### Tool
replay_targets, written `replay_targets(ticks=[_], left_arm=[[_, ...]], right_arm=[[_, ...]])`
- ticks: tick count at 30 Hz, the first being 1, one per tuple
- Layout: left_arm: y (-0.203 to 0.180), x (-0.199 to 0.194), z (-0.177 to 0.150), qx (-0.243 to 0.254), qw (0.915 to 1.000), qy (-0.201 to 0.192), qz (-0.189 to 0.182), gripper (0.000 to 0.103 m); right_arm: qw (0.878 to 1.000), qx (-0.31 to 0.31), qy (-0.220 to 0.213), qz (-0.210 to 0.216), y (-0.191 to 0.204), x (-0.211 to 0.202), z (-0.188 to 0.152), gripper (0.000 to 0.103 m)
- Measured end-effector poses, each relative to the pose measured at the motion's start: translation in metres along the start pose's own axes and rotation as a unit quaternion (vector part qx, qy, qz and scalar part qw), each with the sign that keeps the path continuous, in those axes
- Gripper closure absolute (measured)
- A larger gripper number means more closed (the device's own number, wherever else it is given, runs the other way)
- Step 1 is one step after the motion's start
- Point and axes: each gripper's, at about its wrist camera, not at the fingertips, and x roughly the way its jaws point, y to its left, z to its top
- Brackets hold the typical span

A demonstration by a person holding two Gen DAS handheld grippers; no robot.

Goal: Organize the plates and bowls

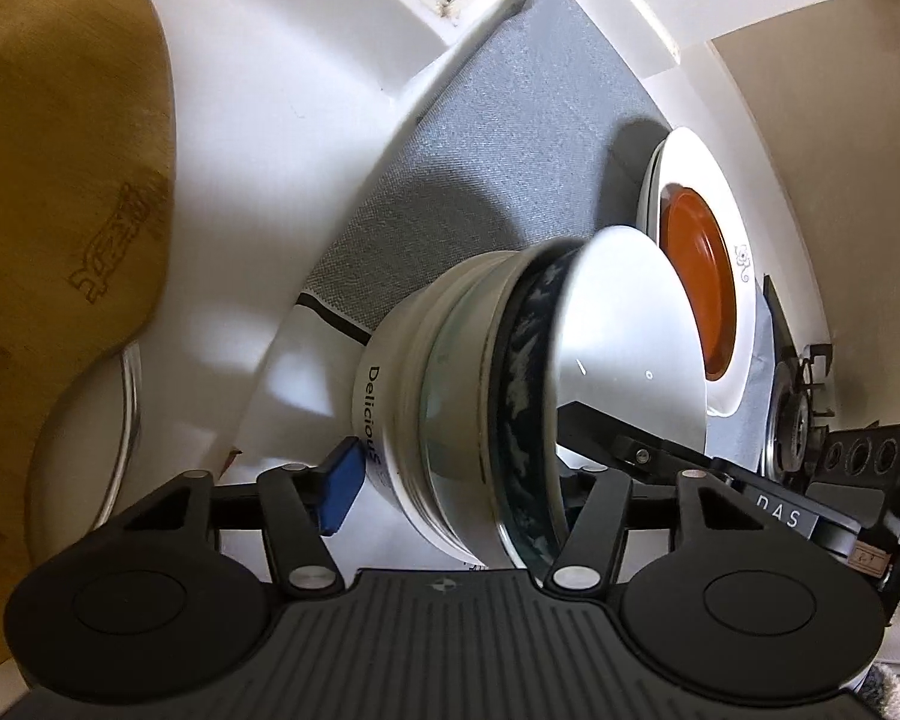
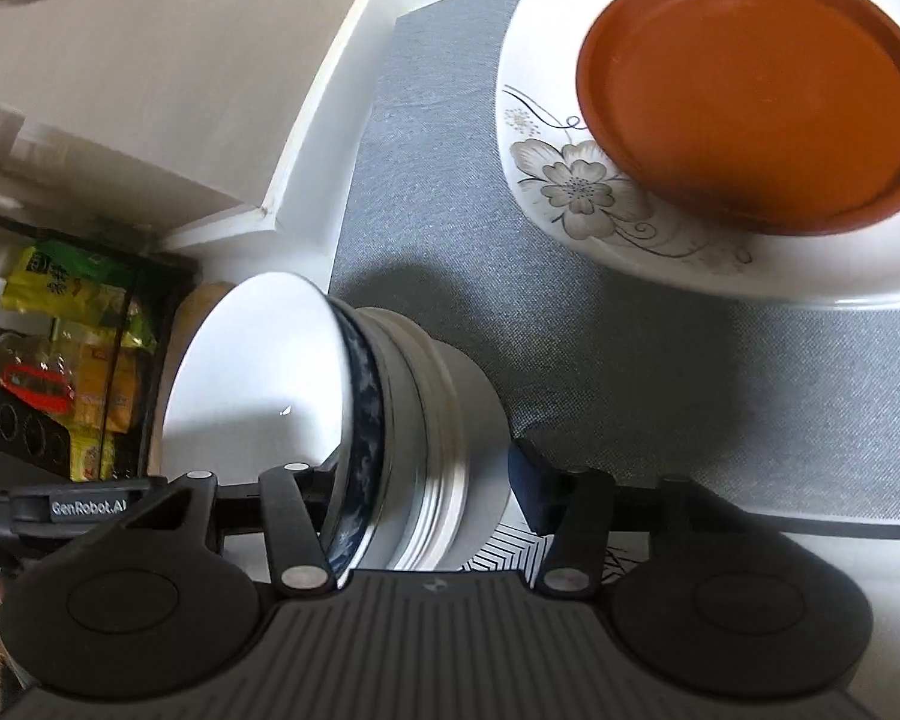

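Observation:
A stack of nested bowls [image 1: 480, 396] sits between the fingers of both grippers: a white bowl marked "Delicious", a glass one, a blue patterned one and a white one on top. My left gripper [image 1: 456, 480] is shut on the stack's rims from one side. My right gripper [image 2: 426, 480] is shut on the same stack [image 2: 366, 402] from the opposite side. An orange plate [image 2: 756, 84] lies on a white flowered plate [image 2: 570, 180] on the grey mat [image 2: 660, 372]; both show in the left wrist view [image 1: 699, 276] beyond the stack.
A wooden cutting board [image 1: 54, 210] and a pot lid [image 1: 90, 432] stand to the left. White shelf walls [image 1: 306, 120] border the mat. A gas stove [image 1: 798, 396] lies at the right. Food packets [image 2: 78, 324] sit in a dark rack.

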Motion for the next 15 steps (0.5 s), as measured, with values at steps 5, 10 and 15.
replay_targets(ticks=[5, 10, 15], left_arm=[[-0.015, -0.006, -0.002, 0.045, 0.9986, -0.007, 0.028, 0.046], [-0.031, -0.007, -0.005, 0.069, 0.9959, -0.013, 0.057, 0.047], [-0.039, -0.006, -0.006, 0.091, 0.9931, -0.012, 0.072, 0.048]], right_arm=[[0.999, -0.041, 0.0, -0.023, 0.015, -0.002, 0.0, 0.054], [0.997, -0.057, -0.005, -0.041, 0.028, -0.005, -0.001, 0.058], [0.996, -0.073, -0.012, -0.047, 0.034, -0.01, -0.004, 0.06]])
